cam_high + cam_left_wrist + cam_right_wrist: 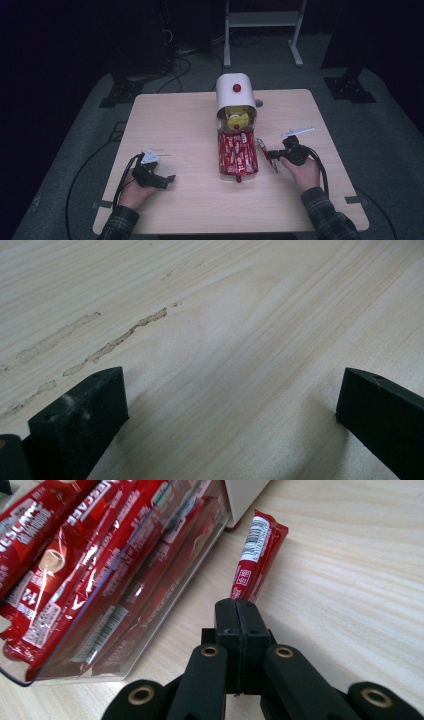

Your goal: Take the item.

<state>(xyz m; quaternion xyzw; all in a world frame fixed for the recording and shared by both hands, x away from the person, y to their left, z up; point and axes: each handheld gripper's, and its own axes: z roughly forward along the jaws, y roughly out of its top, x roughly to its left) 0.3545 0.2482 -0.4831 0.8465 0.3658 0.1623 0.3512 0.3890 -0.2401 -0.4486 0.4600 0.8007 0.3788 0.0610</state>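
Right gripper clamped tight, jaws pressed together on the near end of a red coffee stick sachet. Sachet lying flat on the wooden table, just beside the clear tray heaped with more red sachets, apart from its wall. Tray drawn out below the white dispenser at mid-table. Left gripper well apart, low over bare wood, jaws spread wide, nothing between them.
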